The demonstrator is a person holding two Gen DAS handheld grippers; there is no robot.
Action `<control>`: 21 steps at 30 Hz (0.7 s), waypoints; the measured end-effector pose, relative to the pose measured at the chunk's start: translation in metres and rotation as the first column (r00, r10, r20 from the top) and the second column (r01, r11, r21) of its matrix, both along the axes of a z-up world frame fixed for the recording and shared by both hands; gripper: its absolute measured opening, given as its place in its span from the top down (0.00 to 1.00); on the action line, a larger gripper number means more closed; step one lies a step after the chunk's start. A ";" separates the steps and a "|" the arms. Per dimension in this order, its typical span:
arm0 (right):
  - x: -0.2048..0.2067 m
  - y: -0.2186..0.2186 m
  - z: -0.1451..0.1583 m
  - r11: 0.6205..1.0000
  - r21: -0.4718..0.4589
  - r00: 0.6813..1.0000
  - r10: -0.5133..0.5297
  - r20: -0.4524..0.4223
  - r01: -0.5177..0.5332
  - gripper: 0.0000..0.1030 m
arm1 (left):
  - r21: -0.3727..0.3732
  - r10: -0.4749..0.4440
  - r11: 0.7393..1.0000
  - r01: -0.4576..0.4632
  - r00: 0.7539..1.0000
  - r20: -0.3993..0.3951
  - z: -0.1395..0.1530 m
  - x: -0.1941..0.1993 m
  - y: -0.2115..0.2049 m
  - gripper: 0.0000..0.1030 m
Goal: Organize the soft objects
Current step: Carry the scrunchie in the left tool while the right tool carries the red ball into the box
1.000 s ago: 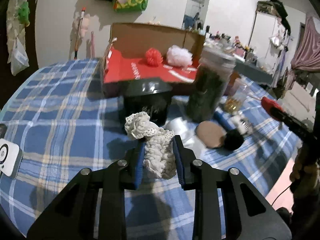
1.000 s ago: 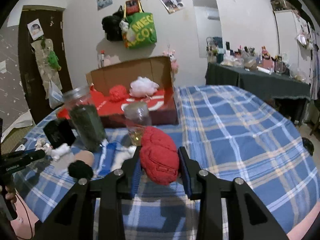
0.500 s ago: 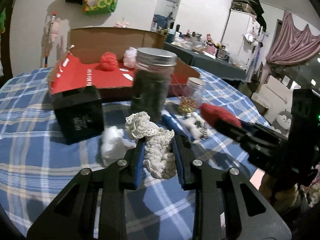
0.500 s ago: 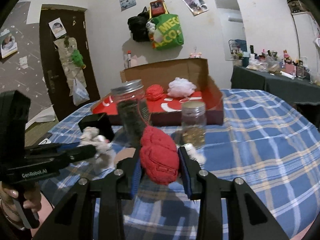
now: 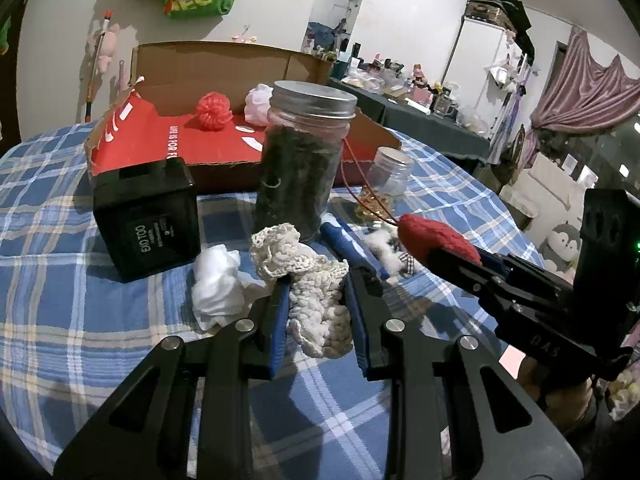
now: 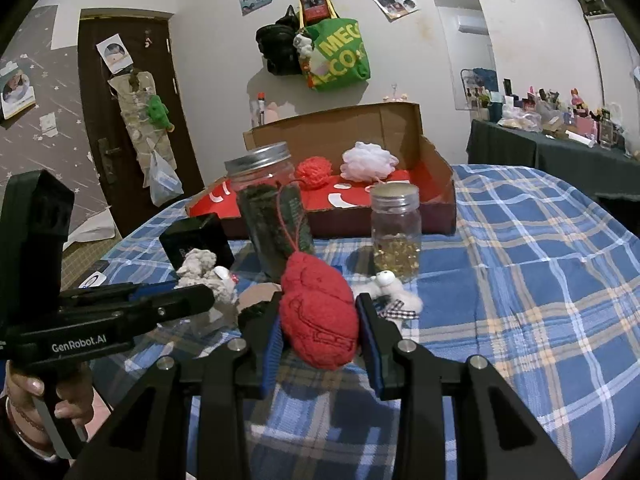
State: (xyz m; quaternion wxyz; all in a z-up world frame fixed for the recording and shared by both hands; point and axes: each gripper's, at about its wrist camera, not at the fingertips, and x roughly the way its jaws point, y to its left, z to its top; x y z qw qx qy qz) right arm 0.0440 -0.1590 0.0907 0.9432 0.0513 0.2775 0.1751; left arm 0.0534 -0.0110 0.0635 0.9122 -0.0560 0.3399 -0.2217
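My left gripper [image 5: 316, 300] is shut on a cream crocheted piece [image 5: 312, 296], held above the blue plaid cloth. My right gripper [image 6: 318, 316] is shut on a red knitted piece [image 6: 318, 320]; it also shows at the right of the left wrist view [image 5: 436, 236]. The left gripper shows at the left of the right wrist view [image 6: 192, 300]. An open cardboard box [image 5: 168, 136] with a red floor stands behind, holding a red yarn ball [image 5: 213, 111] and a white puff [image 5: 259, 104]. A white soft wad [image 5: 218, 284] lies on the cloth.
A tall dark-filled jar [image 5: 302, 168], a small jar of yellow capsules [image 6: 396, 236] and a black box [image 5: 148, 220] stand before the cardboard box. A small white plush toy [image 6: 394, 288] lies by the small jar. A cluttered dark table [image 6: 560, 148] stands at the right.
Both grippers swung toward each other with their pieces still held; the left view turned right, the right view turned left, and each gripper now appears in the other's view.
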 end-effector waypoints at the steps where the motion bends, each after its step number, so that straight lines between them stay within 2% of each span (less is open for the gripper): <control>1: 0.000 -0.001 0.000 1.000 0.001 1.000 -0.003 -0.002 0.003 0.64 | 0.000 0.001 1.000 -0.001 1.000 -0.001 0.000 0.000 0.001 0.75; 8: -0.002 -0.018 -0.003 0.999 0.005 0.999 -0.042 -0.010 0.042 0.64 | 0.012 0.034 0.999 -0.034 0.999 0.003 0.001 -0.003 0.018 0.75; 21: -0.005 -0.079 -0.005 0.984 0.075 0.986 -0.160 -0.049 0.164 0.64 | 0.037 0.153 0.988 -0.152 0.988 -0.021 0.002 -0.004 0.085 0.75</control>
